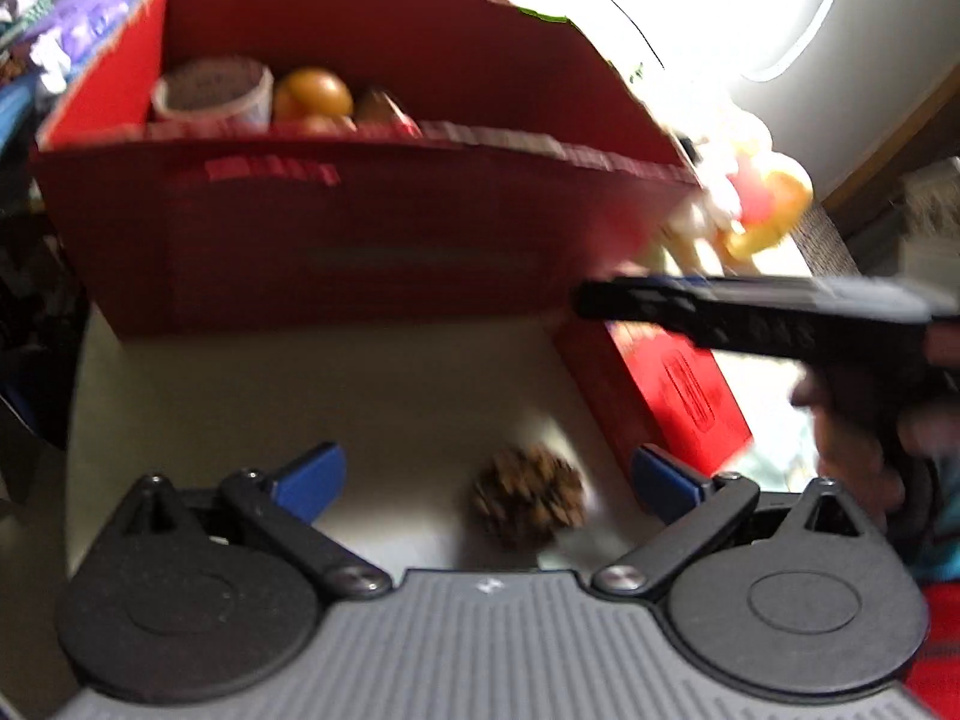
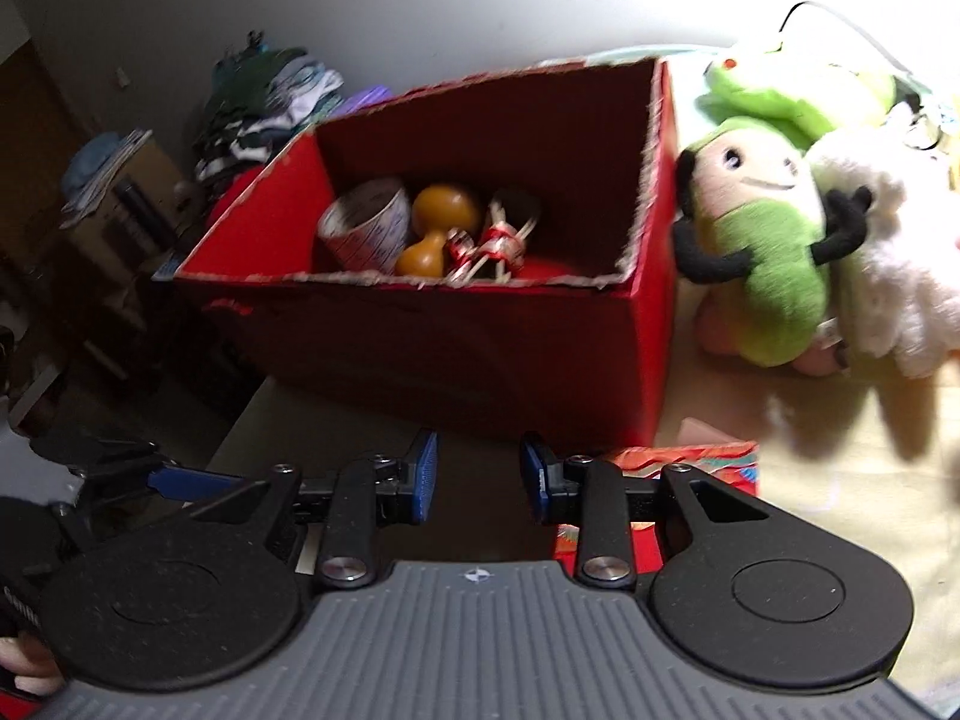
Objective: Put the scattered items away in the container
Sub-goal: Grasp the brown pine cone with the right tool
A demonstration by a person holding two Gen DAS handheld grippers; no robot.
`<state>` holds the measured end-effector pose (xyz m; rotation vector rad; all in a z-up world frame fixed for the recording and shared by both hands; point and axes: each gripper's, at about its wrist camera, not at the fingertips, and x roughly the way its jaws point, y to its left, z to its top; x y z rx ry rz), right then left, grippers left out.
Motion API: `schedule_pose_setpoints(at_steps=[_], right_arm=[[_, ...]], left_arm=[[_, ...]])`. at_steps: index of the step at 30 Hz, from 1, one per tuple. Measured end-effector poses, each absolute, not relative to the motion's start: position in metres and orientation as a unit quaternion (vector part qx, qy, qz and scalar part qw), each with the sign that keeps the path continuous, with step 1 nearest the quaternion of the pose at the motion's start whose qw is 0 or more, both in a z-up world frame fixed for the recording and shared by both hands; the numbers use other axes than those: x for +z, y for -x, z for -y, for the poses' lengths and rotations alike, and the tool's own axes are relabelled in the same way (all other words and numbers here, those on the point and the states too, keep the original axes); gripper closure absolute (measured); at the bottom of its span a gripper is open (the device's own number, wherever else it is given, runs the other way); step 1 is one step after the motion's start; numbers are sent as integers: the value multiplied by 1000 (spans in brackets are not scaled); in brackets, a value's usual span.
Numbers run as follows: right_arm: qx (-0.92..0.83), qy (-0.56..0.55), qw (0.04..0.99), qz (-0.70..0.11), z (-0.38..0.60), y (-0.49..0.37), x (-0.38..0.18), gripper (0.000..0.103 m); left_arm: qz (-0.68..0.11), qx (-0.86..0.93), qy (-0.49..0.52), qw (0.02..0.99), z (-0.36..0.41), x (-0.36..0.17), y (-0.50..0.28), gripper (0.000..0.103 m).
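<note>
Left wrist view: the left hand-held gripper (image 1: 486,474) is released, its jaws spread wide around a pine cone (image 1: 528,504) on the near table (image 1: 288,384), apparently lined up to pick it. The red box (image 1: 336,240) stands beyond.

Right wrist view: the right hand-held gripper (image 2: 477,480) is part-open and empty, near the box's front wall, over a red packet (image 2: 690,468); a gourd (image 2: 441,228) already lies inside.

Blk grippers (image 2: 480,480), blue pads (image 1: 312,474)
</note>
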<state>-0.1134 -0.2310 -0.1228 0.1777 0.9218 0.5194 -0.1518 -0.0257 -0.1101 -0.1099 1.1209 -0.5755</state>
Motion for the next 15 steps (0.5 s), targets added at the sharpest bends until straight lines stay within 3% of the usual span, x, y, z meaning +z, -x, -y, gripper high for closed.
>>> schedule_pose_setpoints(at_steps=[9,11,13,15], right_arm=[[313,-68,803,-503,218,119,-144,69],[317,-67,798,-508,218,120,-146,69],[321,-67,790,-518,216,121,-149,69],[326,-69,780,-530,216,123,-153,69]], left_arm=[[-518,-288,13,805,57,-118,174,5],[-525,-288,5,801,62,-124,173,34],[-541,-276,0,794,66,-135,169,44],[-555,-260,5,790,66,-146,166,46]])
